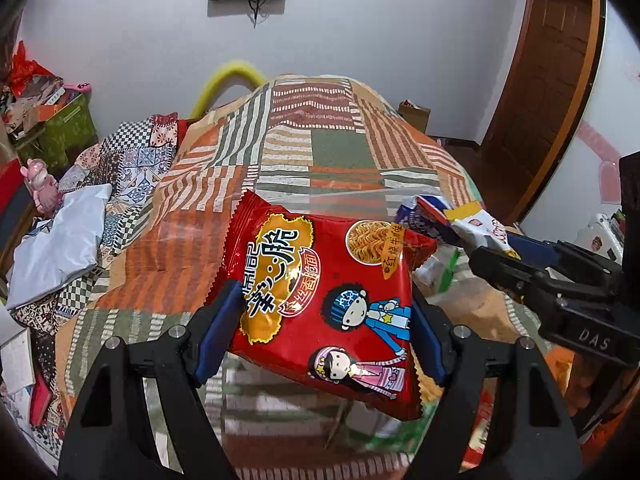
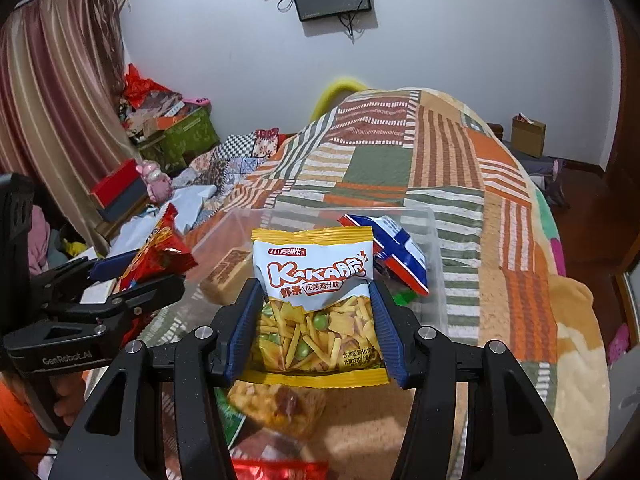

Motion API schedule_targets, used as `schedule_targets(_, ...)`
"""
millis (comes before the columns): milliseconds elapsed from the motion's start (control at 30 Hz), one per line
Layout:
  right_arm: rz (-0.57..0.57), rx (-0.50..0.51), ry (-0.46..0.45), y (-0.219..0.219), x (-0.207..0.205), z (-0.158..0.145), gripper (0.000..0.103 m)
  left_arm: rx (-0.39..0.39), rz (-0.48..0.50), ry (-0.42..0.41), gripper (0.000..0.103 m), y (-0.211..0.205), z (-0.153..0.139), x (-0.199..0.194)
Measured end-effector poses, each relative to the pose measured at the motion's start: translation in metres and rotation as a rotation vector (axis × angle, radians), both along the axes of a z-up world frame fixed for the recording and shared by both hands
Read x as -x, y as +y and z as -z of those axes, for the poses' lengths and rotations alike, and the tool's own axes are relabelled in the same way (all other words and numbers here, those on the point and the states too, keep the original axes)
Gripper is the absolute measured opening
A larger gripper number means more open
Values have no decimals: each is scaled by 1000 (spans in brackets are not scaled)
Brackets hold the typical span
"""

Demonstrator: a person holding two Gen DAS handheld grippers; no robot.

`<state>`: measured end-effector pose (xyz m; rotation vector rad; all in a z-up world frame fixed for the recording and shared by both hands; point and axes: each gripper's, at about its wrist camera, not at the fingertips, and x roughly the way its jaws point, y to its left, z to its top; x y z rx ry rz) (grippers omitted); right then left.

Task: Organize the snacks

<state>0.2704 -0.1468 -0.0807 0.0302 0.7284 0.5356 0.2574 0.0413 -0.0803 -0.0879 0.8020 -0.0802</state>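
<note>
My left gripper [image 1: 324, 320] is shut on a red crispy-noodle packet [image 1: 320, 300] with cartoon children on it, held above the bed. It also shows in the right wrist view [image 2: 160, 252] at the left. My right gripper [image 2: 314, 316] is shut on a yellow-and-white KAKA snack bag [image 2: 316, 300], held over a clear plastic bin [image 2: 436, 240]. That bag also shows in the left wrist view [image 1: 480, 226] at the right. A blue, red and white snack bag [image 2: 396, 256] lies inside the bin, with a wrapped cake [image 2: 226, 276] to the left.
A patchwork bedspread [image 2: 440, 168] covers the bed. More snack packets [image 2: 280, 404] lie below my right gripper. Boxes, a pink toy [image 2: 156, 182] and clutter sit at the left near the curtain. A brown door [image 1: 548, 80] stands at the right.
</note>
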Motion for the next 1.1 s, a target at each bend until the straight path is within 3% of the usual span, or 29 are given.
schedule_targets(600,-36,131,13,34,-30,26,51,-24,-5,-14,79,5,22,-40)
schedule_targets(1100,-36,80,69,25,-28,19,53,32,18,-15,87,6,11,-35)
